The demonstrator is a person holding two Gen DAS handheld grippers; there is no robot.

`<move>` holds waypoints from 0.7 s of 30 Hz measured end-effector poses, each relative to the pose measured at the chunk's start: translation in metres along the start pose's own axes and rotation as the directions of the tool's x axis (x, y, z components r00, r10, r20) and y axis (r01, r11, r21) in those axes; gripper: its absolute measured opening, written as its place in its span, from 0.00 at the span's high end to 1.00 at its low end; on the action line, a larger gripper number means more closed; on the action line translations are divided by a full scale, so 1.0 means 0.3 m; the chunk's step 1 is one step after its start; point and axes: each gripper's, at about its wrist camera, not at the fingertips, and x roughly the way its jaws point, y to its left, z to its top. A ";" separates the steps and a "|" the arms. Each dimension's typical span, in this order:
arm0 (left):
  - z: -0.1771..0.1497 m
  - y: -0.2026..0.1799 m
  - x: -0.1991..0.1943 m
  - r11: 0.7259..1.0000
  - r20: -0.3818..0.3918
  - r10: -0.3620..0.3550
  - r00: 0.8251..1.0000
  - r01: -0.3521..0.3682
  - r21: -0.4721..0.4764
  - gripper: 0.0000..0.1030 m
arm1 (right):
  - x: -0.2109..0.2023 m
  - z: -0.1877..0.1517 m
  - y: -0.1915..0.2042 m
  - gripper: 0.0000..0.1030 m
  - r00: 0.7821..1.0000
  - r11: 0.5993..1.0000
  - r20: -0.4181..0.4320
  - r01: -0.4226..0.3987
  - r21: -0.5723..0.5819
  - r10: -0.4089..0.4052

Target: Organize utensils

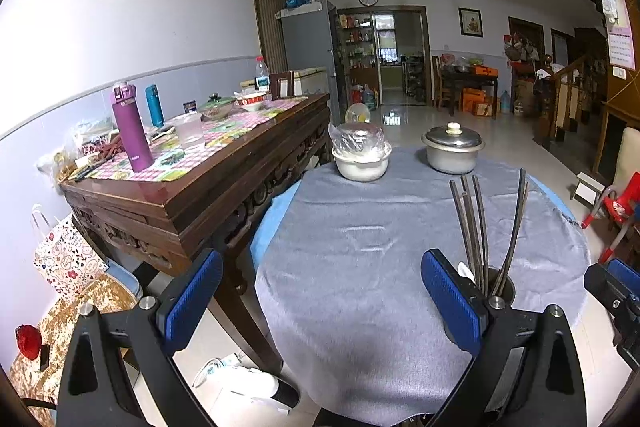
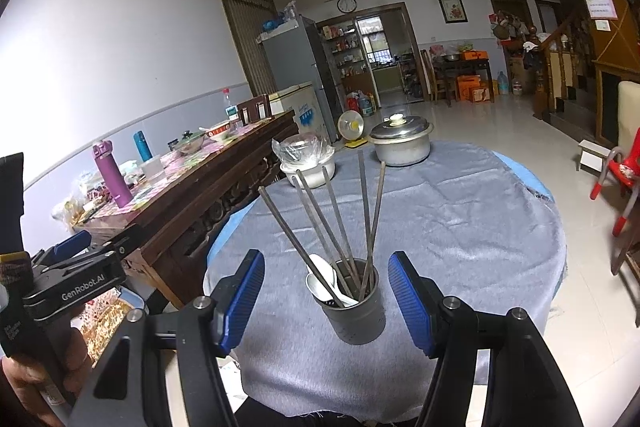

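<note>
Worktop (image 2: 460, 227) under grey cloth carries a lidded pot (image 2: 401, 143), a bowl (image 2: 308, 169) and, near its front edge, a cup (image 2: 354, 311) holding chopsticks (image 2: 316, 223) and white spoons (image 2: 322, 281). Right tongs (image 2: 327, 293) gape wide either side of the cup, clear of it. Left tongs (image 1: 322, 301) also gape, empty; their body reads "GenRobot.AI".

The left gripper (image 1: 322, 301) stands open over the grey cloth (image 1: 360, 247) — dark chopsticks (image 1: 476, 227) rise behind its right finger (image 1: 452, 301).
</note>
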 end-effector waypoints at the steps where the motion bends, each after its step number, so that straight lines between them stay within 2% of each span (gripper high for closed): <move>1: -0.002 0.004 0.003 1.000 -0.006 -0.004 1.000 0.004 0.000 0.03 | 0.002 0.000 0.007 0.34 1.000 1.000 -0.001 0.002 -0.004 -0.002; 12: -0.014 0.055 -0.015 0.999 0.003 -0.041 0.999 0.041 -0.013 0.03 | 0.012 0.015 0.075 0.34 0.999 0.998 -0.001 0.044 -0.039 -0.044; 21: -0.017 0.101 -0.001 0.999 0.000 -0.022 1.000 0.022 -0.045 0.03 | 0.037 0.020 0.118 0.34 0.999 0.997 -0.016 0.049 -0.064 -0.050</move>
